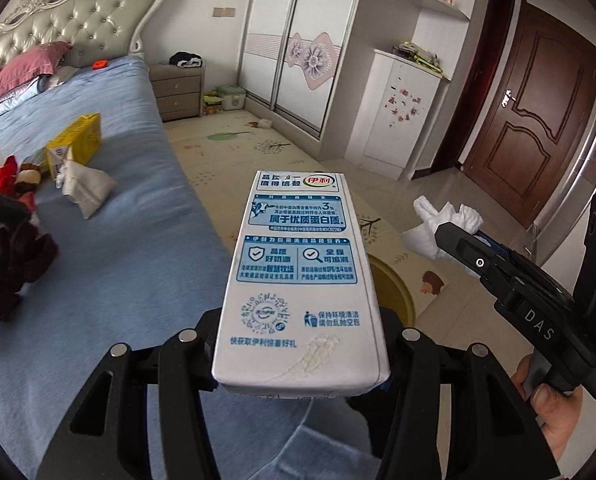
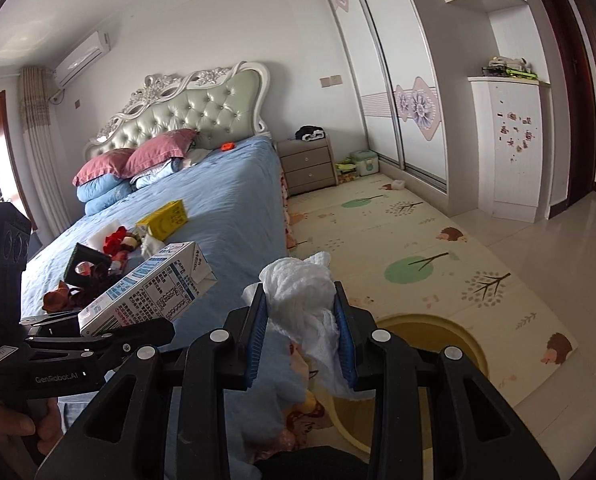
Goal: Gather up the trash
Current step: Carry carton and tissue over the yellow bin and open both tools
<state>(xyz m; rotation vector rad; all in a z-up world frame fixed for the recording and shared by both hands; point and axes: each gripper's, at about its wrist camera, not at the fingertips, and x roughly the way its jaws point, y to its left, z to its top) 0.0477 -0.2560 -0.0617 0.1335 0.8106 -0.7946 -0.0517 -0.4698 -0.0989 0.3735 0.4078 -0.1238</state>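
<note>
My left gripper [image 1: 298, 360] is shut on a white and blue milk carton [image 1: 298, 276], held lengthwise above the bed's edge; the carton also shows in the right wrist view [image 2: 146, 288]. My right gripper [image 2: 302, 328] is shut on a crumpled white tissue [image 2: 302, 300], which also shows in the left wrist view [image 1: 442, 224]. Both are held above a yellow bin [image 2: 450, 340] on the floor mat beside the bed. On the blue bed [image 1: 118, 248] lie a yellow carton [image 1: 76, 142], a white wrapper [image 1: 86, 188] and a pile of red and dark scraps [image 1: 10, 216].
The bed runs along the left with pink pillows [image 2: 154, 152] at the headboard. A grey nightstand [image 2: 308, 164] stands beyond it. A sliding wardrobe [image 2: 398, 100] and white cabinet [image 2: 510, 144] line the right wall, near a brown door [image 1: 538, 120]. A patterned play mat [image 2: 418, 248] covers the floor.
</note>
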